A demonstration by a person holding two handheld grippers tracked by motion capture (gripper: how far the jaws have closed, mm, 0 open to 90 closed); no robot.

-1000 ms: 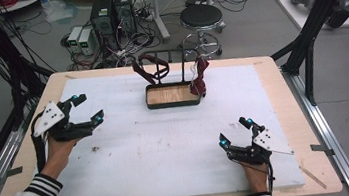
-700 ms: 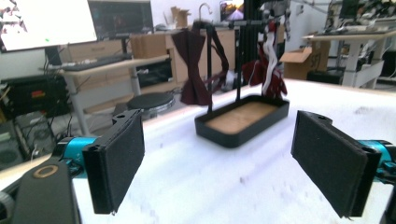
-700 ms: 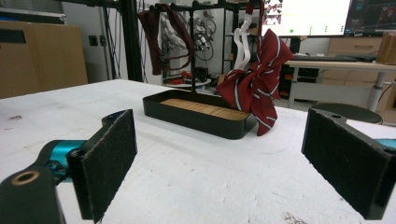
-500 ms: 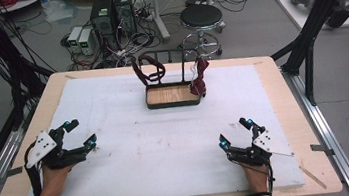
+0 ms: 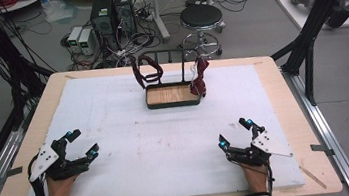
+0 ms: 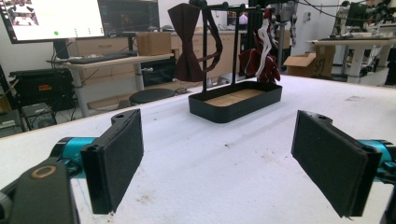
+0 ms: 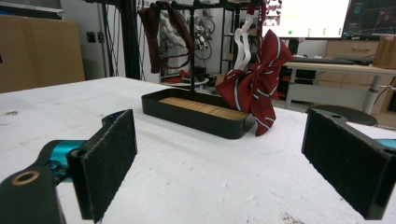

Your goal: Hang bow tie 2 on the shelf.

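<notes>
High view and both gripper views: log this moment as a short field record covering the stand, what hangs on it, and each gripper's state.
stand: black metal rack with a wood-floored tray base, far centre of the white foam-covered table
left of rack: dark maroon bow tie hanging from the bar
right of rack: red striped bow tie on a white hanger, draped over the tray's end
left gripper: jaws wide apart, holding nothing, near left edge
right gripper: jaws wide apart, holding nothing, near right edge
</notes>
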